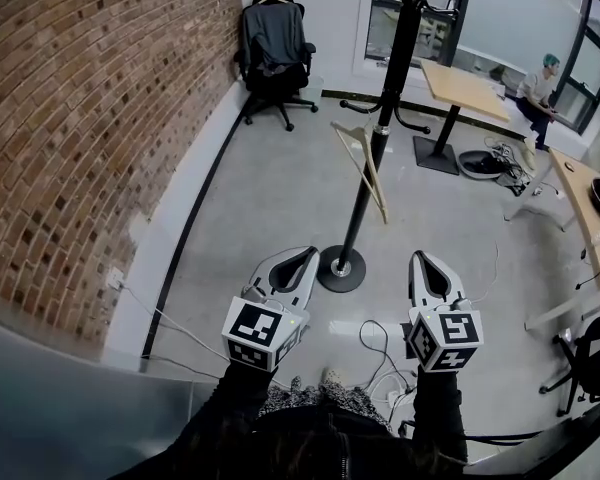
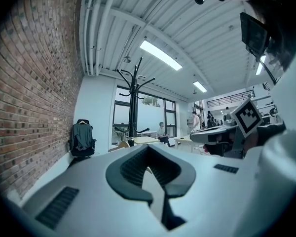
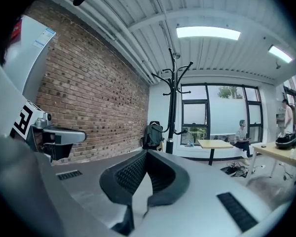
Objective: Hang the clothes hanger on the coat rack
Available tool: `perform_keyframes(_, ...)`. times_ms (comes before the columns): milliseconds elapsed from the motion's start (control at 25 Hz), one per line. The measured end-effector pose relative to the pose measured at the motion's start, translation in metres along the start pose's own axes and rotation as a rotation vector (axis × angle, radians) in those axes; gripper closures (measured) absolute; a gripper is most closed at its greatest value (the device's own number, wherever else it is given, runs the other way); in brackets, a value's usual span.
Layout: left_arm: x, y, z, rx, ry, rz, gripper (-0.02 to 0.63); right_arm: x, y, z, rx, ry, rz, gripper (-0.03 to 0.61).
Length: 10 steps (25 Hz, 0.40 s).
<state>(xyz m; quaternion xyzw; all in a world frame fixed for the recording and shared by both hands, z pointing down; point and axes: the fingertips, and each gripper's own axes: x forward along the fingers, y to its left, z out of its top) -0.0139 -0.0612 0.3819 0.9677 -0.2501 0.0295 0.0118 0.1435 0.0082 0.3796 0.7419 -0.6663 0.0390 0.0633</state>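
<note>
A black coat rack stands on a round base on the grey floor. A wooden clothes hanger hangs tilted from one of its low hooks, beside the pole. My left gripper is low and near me, just left of the base, shut and empty. My right gripper is just right of the base, also shut with nothing in it. Neither touches the hanger or the rack. In the left gripper view the rack stands ahead, beyond the closed jaws. The right gripper view shows the rack past its closed jaws.
A brick wall runs along the left. A black office chair with a jacket stands in the far corner. A wooden table and a seated person are behind the rack. Cables lie on the floor near my feet.
</note>
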Motion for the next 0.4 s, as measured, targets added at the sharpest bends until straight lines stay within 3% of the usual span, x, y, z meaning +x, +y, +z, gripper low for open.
perform_keyframes(400,0.0042,-0.0004,-0.0021,-0.010,0.012,0.011,0.606,0.0013,-0.0046,0.0009,-0.018,0.005,0.013,0.569)
